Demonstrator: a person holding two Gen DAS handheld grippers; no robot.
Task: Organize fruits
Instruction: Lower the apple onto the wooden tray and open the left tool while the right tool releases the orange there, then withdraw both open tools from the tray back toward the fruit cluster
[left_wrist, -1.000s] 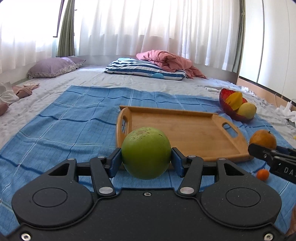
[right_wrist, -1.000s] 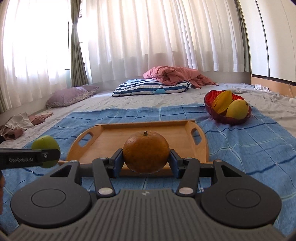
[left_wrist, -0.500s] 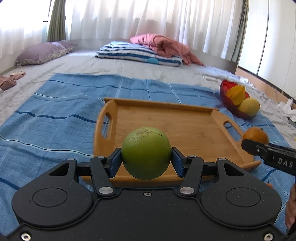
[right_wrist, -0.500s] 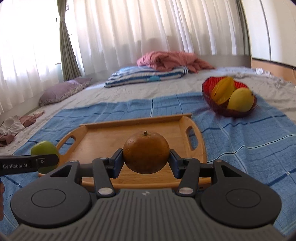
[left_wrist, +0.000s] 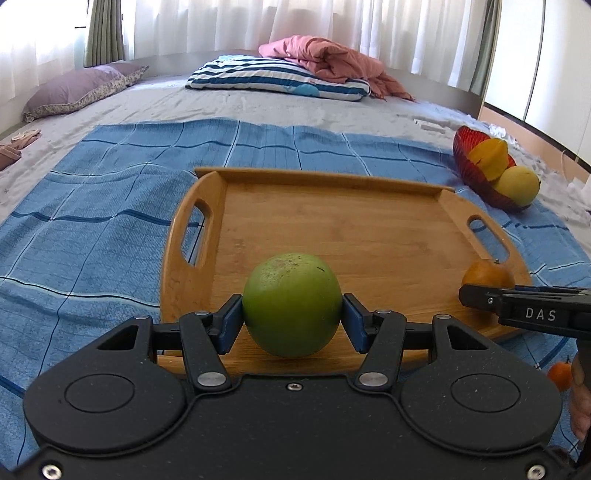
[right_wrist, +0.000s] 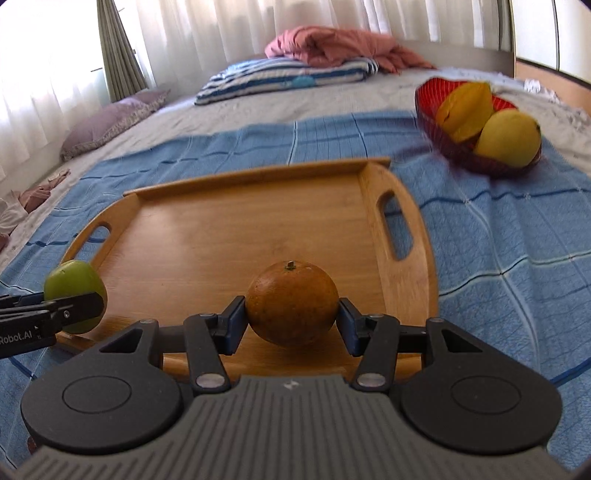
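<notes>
Presently: green fruit (left_wrist: 291, 304) clamped in left gripper (left_wrist: 291, 325) jaws, orange (right_wrist: 291, 302) in right gripper (right_wrist: 291, 325) jaws; wooden tray (left_wrist: 369, 221) lies directly ahead, below both.

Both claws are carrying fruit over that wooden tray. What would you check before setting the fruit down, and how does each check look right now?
1. Left gripper pinching the green fruit on both sides: ok.
2. Right gripper pinching the orange on both sides: ok.
3. Wooden tray floor bare where the fruits would land: ok.
4. Grippers apart from each other: ok.
5. Fruits' height above the tray: cannot tell.
6. Small orange fruit on the blue cloth, off the tray: not ok, it is yet to be collected.
</notes>
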